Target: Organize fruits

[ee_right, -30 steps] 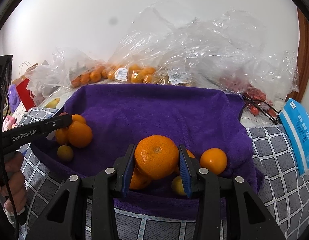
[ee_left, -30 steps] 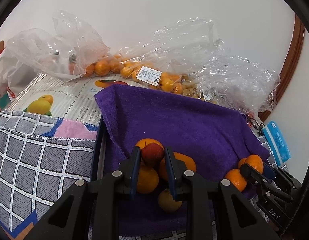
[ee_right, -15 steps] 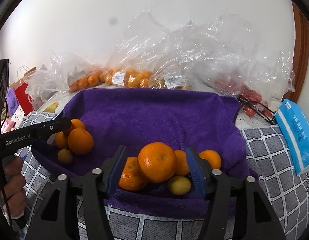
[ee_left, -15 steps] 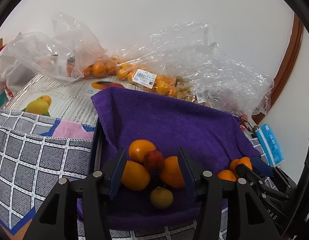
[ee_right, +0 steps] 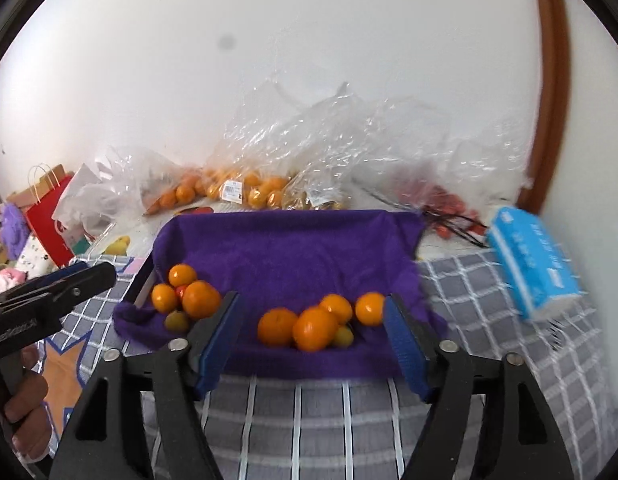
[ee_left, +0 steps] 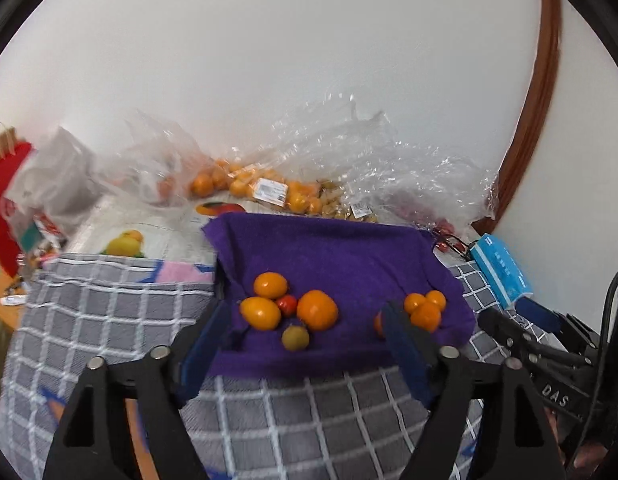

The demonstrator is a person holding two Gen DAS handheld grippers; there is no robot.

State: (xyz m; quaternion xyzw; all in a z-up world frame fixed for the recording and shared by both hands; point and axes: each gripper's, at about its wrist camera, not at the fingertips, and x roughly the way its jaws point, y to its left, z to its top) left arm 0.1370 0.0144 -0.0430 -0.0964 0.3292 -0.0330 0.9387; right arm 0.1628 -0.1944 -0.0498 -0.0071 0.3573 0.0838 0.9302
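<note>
Left tongs and right tongs: black angular plastic arms, blue pads, silver screws. White lettering "DAS" marks the right unit's side; a black cable trails beside it.

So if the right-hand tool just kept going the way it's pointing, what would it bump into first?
Probably the cluster of oranges on the purple towel: it sits between the open fingers of the right tool, straight ahead and below. Depth is hard to judge in this view.

White letters "DAS" stand on the black right tool, low beside the purple towel. Price labels on the fruit bags behind that towel are too small to read.
</note>
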